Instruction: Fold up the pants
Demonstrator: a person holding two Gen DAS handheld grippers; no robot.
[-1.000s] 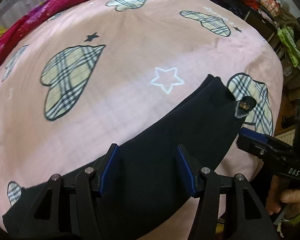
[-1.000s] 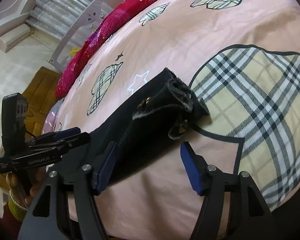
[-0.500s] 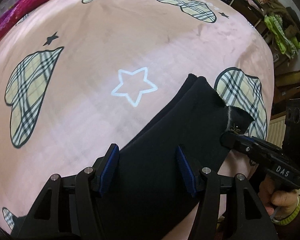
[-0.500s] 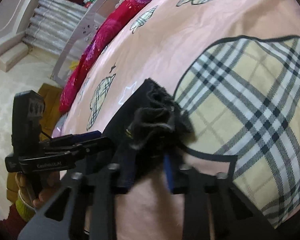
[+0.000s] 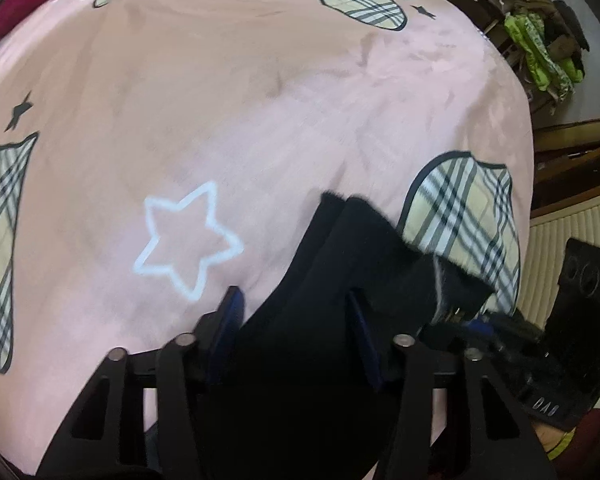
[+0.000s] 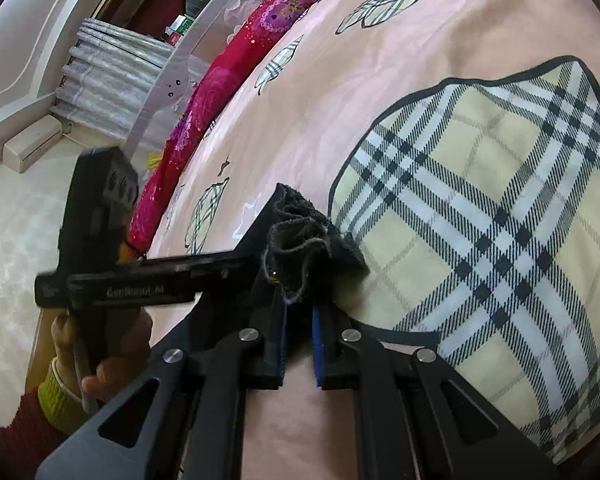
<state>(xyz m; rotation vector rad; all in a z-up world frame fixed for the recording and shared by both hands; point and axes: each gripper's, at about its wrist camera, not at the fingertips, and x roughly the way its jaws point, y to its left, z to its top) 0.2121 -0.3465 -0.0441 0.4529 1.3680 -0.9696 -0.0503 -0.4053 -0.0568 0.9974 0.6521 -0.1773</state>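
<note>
Black pants (image 5: 340,272) lie stretched across the pink bedspread (image 5: 260,100). My left gripper (image 5: 294,320) points steeply down over them near their far end. Its jaws are closing with the cloth between the blue pads, which are not squeezing it. My right gripper (image 6: 299,320) is shut on the frayed end of the pants (image 6: 304,240), which bunches up just ahead of its fingertips. In the left wrist view the right gripper (image 5: 480,324) sits close at the lower right. In the right wrist view the left gripper (image 6: 148,286) reaches in from the left, held by a hand (image 6: 112,356).
A red flowered quilt roll (image 6: 228,80) lies along the bed's far side, with a white bed rail (image 6: 180,76) behind it. Beyond the bed's right edge are piled clothes (image 5: 540,52) and a white ribbed panel (image 5: 564,236). Plaid heart patches (image 6: 480,208) mark the bedspread.
My right gripper shut on the pants' end and bunched it. My left gripper slid along the pants toward that end and lower, and its jaws narrowed.
</note>
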